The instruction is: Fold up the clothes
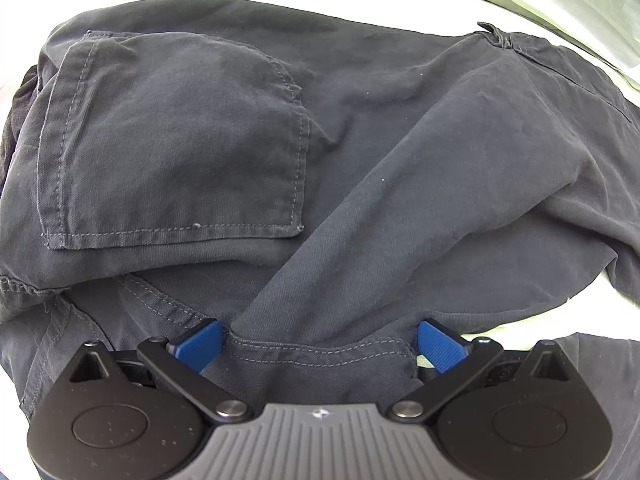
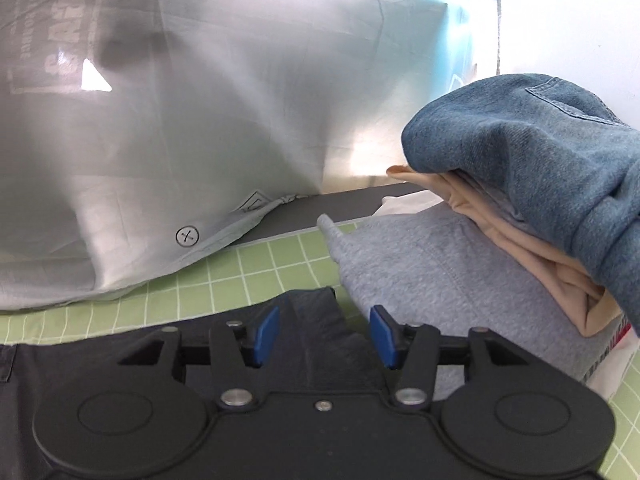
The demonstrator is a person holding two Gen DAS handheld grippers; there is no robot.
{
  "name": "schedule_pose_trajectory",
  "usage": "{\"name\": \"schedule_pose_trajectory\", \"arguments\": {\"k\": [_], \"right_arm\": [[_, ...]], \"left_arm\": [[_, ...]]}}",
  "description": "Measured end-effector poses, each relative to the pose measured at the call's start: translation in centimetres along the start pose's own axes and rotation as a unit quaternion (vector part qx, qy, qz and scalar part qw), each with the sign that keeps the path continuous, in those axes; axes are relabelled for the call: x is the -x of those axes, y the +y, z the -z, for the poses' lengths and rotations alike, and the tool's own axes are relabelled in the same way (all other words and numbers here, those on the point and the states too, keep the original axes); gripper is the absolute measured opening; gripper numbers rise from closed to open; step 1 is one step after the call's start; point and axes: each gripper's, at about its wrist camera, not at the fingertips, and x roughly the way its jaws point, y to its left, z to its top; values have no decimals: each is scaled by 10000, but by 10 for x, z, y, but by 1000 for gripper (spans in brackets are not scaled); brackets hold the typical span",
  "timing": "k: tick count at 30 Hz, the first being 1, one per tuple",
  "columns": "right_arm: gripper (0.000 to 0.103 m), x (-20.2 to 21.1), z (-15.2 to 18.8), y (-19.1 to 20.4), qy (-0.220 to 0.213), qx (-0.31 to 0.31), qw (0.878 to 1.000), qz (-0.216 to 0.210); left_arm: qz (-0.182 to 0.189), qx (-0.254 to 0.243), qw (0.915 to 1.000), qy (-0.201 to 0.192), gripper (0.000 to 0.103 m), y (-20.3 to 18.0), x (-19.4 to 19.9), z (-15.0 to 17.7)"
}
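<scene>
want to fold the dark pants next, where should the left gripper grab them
Grip the stitched hem lying between the open left gripper, coming straight ahead along the surface. It is a thick, doubled edge facing the fingers; the pocket lies flat, offering no edge.

Work surface: a green cutting mat (image 2: 256,272) with a pale grid lay ahead of the right gripper.
Table edge: a dark grey strip (image 2: 320,212) ran beyond the mat.
Backdrop: a translucent grey sheet (image 2: 200,120) hung ahead and left, printed with faint lettering.
Light: bright glare shone through its top.
Wall: white (image 2: 568,16), ahead and right.
</scene>
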Motion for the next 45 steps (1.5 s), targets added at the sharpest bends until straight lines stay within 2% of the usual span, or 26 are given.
{"name": "schedule_pose_trajectory", "arguments": {"k": [3,6,7,8,10,14,18,20,21,22,24,27,29,32,34,36,38,40,41,42,43,44,45], "right_arm": [[43,-16,15,3,418,-1,9991,110],[39,-32,25,-11,825,-631,9939,372],[45,-37,29,-17,951,-882,9903,506],[46,-37,32,-21,905,-1032,9891,529],[53,-35,34,-20,920,-885,9893,711],[54,-18,35,-12,778,-276,9903,1120],[54,15,41,-21,655,-489,9902,1135],[51,36,45,-23,451,-601,9887,1294],[46,45,47,-22,304,-588,9885,1360],[35,51,47,-17,199,-408,9915,1220],[26,62,47,-7,4,-3,9961,878],[18,50,47,7,106,489,9980,373],[18,33,43,5,316,231,9989,242],[18,16,43,-15,480,-796,9951,323],[17,1,48,-33,708,-1512,9844,548],[11,0,55,-50,656,-2195,9698,842],[11,3,59,-60,660,-2529,9615,844],[23,7,63,-63,685,-2581,9607,763],[28,10,64,-61,711,-2479,9642,614],[43,12,65,-58,738,-2359,9679,449],[64,15,64,-54,811,-2228,9710,322],[76,17,63,-48,944,-2098,9729,207],[94,20,63,-38,1069,-1913,9755,188]], "left_arm": [[1,15,10000,6,103,0,-1,-3],[1,23,10000,18,103,-3,0,1],[3,24,10000,22,103,-2,0,0],[4,22,10000,21,103,-3,0,1],[12,-3,10000,22,103,-2,0,3],[7,15,10000,14,103,-3,0,1],[8,15,10000,15,103,-3,-3,1],[7,19,10000,25,103,-3,-8,1],[7,19,10000,32,103,-3,-8,1],[6,18,10000,38,103,-3,-8,0],[5,20,10000,51,103,-4,-8,1],[-1,32,10000,70,103,-6,-9,3],[-16,59,10000,78,103,-6,-10,3],[-27,126,9999,79,103,-6,-11,3],[-15,163,9998,111,103,-6,-12,2],[-4,207,9997,154,103,-6,-12,1],[5,242,9996,164,103,-4,-13,0],[17,265,9995,158,103,-2,-14,-1],[31,270,9995,160,103,-2,-13,-1],[45,274,9995,163,103,-1,-13,-2],[56,279,9995,166,103,-1,-12,-2],[59,287,9994,171,103,-1,-12,-2],[63,295,9994,188,103,0,-12,-1]]}}
